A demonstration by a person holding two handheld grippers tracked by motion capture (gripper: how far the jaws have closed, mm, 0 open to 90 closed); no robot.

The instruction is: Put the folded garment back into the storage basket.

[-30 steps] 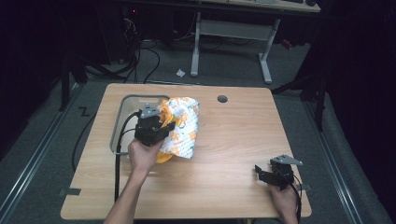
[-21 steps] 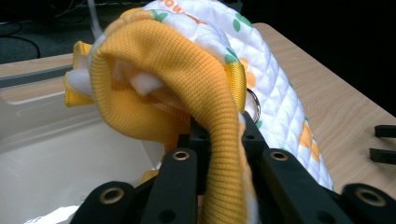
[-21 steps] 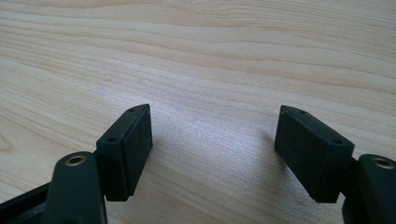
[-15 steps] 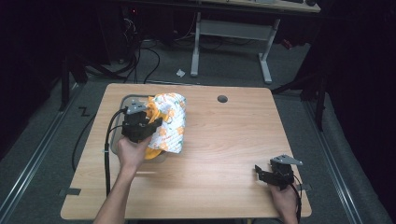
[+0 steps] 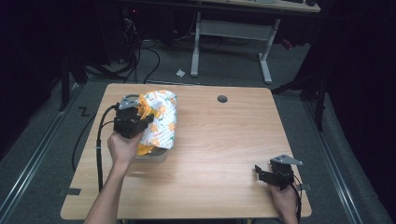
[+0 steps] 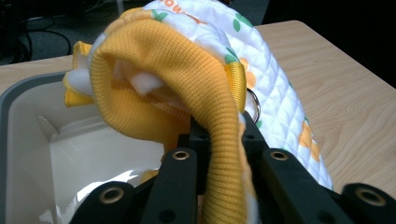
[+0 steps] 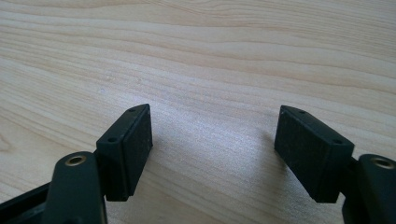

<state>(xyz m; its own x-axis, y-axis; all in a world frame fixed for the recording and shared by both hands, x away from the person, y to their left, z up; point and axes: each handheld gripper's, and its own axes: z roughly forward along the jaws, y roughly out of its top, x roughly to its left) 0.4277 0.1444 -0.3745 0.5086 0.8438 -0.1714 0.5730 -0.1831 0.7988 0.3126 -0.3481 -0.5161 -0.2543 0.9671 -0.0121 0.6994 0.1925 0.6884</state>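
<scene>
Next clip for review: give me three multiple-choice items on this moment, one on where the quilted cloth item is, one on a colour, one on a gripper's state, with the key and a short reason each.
1. Where is the quilted cloth item?
A. Over the grey bin at the table's left
B. On the floor
C. Beside the right gripper

2. What colour is its ribbed lining?
A. Blue
B. Yellow-orange
C. Black

3. How is the right gripper standing?
A. Shut on the cloth
B. Shut on a cable
C. Open, with nothing between its jaws

Key:
1 A: the left gripper view shows the cloth hanging over the bin's rim.
2 B: the ribbed knit fabric shows yellow-orange right in front of the left gripper, which is clamped on it.
3 C: the right gripper view shows bare table between the parted jaws.
</scene>
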